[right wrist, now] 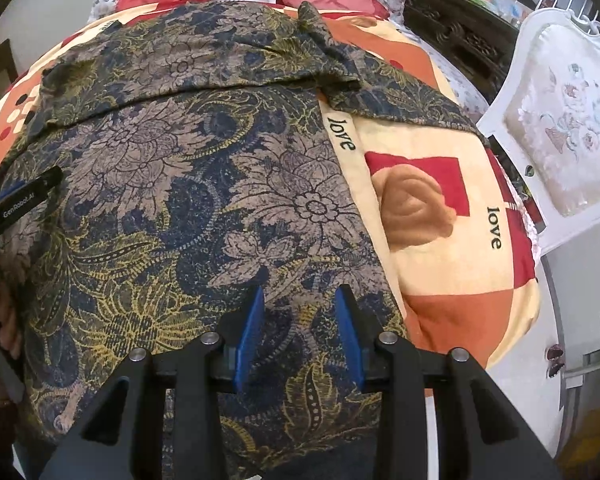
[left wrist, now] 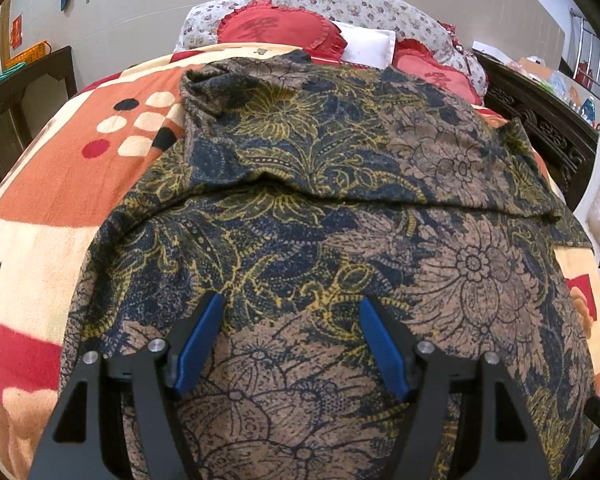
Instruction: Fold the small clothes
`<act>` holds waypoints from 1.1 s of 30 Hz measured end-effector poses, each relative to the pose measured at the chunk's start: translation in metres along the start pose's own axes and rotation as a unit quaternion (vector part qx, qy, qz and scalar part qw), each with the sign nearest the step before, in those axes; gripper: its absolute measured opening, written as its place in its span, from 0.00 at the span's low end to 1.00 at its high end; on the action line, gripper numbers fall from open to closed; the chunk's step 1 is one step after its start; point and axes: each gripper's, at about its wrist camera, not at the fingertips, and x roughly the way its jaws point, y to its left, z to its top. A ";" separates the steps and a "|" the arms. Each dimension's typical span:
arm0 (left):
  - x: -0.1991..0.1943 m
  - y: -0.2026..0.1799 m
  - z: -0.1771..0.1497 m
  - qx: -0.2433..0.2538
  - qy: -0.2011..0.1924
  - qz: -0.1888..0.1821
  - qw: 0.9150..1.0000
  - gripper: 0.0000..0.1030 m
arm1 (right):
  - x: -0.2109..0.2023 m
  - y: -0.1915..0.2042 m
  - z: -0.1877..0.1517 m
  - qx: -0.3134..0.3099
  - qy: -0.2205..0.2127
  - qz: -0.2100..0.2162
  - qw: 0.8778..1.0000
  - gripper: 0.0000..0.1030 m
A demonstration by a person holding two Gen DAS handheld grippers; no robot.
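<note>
A dark floral garment in navy, brown and yellow lies spread on the bed, with a folded layer across its far half. In the left wrist view my left gripper stands open over the garment's near part. Its blue pads are wide apart, with only flat cloth below them. In the right wrist view the garment fills the left and middle. My right gripper hovers over its near right hem, jaws partly apart, and no cloth is pinched between the pads. The left gripper's black finger shows at the left edge.
An orange, cream and red blanket printed with "love" covers the bed. Red heart cushions, a white pillow and floral pillows lie at the head. A dark carved bed frame and a white cushioned chair stand on the right.
</note>
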 end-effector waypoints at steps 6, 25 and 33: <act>0.000 0.000 0.000 0.000 0.000 0.000 1.000 0.72 | 0.001 0.000 0.000 0.001 0.000 0.001 1.000 0.37; 0.005 -0.005 0.001 0.010 0.005 0.003 1.000 0.81 | 0.020 -0.151 0.042 0.135 -0.178 0.179 0.958 0.73; 0.005 -0.006 0.001 0.010 0.006 0.002 1.000 0.84 | 0.116 -0.306 0.079 0.333 -0.144 0.223 0.905 0.63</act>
